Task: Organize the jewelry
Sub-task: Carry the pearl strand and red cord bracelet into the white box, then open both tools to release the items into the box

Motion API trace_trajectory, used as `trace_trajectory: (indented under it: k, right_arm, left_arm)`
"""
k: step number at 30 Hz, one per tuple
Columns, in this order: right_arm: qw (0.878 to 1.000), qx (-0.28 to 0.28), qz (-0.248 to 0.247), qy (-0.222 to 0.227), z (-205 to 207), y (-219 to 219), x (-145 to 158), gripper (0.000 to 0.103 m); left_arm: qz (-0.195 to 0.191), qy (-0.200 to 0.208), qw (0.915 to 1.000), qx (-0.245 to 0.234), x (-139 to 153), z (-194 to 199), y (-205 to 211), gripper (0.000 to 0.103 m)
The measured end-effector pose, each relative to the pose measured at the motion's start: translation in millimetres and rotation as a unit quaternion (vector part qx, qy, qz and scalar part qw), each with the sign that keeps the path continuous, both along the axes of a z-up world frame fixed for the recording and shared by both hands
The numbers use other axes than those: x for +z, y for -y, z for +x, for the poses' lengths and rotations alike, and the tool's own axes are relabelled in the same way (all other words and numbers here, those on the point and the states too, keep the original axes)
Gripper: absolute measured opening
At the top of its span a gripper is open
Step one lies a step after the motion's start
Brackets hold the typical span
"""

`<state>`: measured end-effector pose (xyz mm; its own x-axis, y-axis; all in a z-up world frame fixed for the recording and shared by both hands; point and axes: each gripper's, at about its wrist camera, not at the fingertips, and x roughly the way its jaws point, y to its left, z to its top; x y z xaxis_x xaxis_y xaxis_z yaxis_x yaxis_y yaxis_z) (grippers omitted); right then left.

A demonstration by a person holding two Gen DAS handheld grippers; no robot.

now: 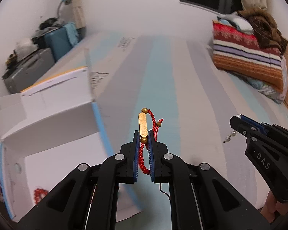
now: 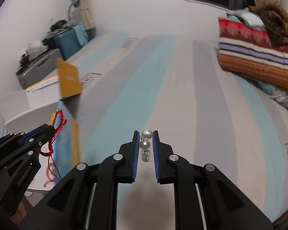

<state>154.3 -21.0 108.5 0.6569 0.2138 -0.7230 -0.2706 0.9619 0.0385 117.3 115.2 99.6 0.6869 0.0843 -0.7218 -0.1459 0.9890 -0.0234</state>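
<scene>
Black fingers fill the bottom of both wrist views, so starting there. Biggest thing in the room is the bed point(image 1: 163, 72) with its blue, grey and cream striped sheet, with a pile of folded blankets point(image 1: 247, 53) at the far right. On the left edge of the bed sits an open white cardboard box point(image 1: 53, 115), flaps up, and there's something red and beaded point(image 1: 40, 195) down inside it, though the blur makes it hard to say what exactly.

Left gripper point(image 1: 143, 140) is pinched nearly closed on a red braided bracelet point(image 1: 146, 132) with a gold bar and little gold beads; the bar sticks up past the tips and the cord loops back between the pads. Right gripper point(image 2: 146, 140) is likewise almost closed, clamped on a short pearl strand point(image 2: 145, 145), the pearls stacked in a line between the blue pads.

Both pieces are up in the air over the bed, not in the box yet. So I'd call this the carry step: picked up, drop-off pending. Next move probably means swinging each piece over the box opening, getting low enough that it won't bounce out, then letting go, one at a time so cord and pearls don't tangle.
</scene>
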Motion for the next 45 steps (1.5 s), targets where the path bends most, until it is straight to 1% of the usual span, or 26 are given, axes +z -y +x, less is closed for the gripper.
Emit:
trace_trajectory:
  k: [6, 13, 16, 19, 22, 25, 27, 32, 38, 39, 45]
  right_arm:
    - [0.999, 0.052, 0.005, 0.014, -24.8, -57.4, 15.4, 0.013]
    - [0.993, 0.114, 0.0, 0.013, -50.9, -130.3, 14.1, 0.013]
    - [0.99, 0.14, -0.003, 0.006, -60.5, -164.2, 7.6, 0.013]
    - [0.987, 0.157, -0.008, -0.001, -66.8, -187.6, -0.5, 0.013]
    - [0.984, 0.174, -0.022, -0.019, -69.9, -214.0, -16.8, 0.013]
    - [0.982, 0.182, -0.034, -0.04, -69.9, -229.9, -33.1, 0.013]
    - [0.98, 0.184, -0.044, -0.054, -66.9, -239.8, -44.6, 0.013]
    - [0.978, 0.183, -0.063, -0.078, -60.7, -253.2, -68.2, 0.013]
    - [0.976, 0.18, -0.074, -0.098, -55.7, -262.3, -89.5, 0.013]
    - [0.976, 0.18, -0.075, -0.1, -54.8, -263.4, -91.7, 0.013]
    - [0.976, 0.176, -0.077, -0.099, -56.3, -264.3, -93.1, 0.015]
  left_arm:
    - [0.004, 0.0, 0.9988, 0.048, 7.2, -31.9, -55.7, 0.008]
    - [0.001, -0.012, 0.994, 0.109, 1.0, -67.3, -129.6, 0.008]
    - [0.0, -0.022, 0.991, 0.132, -6.6, -81.0, -158.6, 0.008]
    - [-0.002, -0.033, 0.9884, 0.148, -15.3, -90.9, -180.0, 0.008]
    - [-0.011, -0.046, 0.9861, 0.159, -26.2, -97.2, -195.8, 0.008]
    - [-0.017, -0.067, 0.9837, 0.166, -41.7, -101.3, -209.2, 0.008]
    - [-0.029, -0.078, 0.9821, 0.169, -53.5, -103.7, -219.6, 0.008]
    - [-0.035, -0.099, 0.9784, 0.178, -75.7, -110.0, -235.6, 0.008]
    - [-0.037, -0.106, 0.977, 0.181, -84.4, -111.0, -241.0, 0.009]
    - [-0.037, -0.108, 0.9767, 0.182, -85.0, -110.7, -241.3, 0.011]
    - [-0.036, -0.105, 0.9757, 0.189, -86.1, -112.2, -243.6, 0.013]
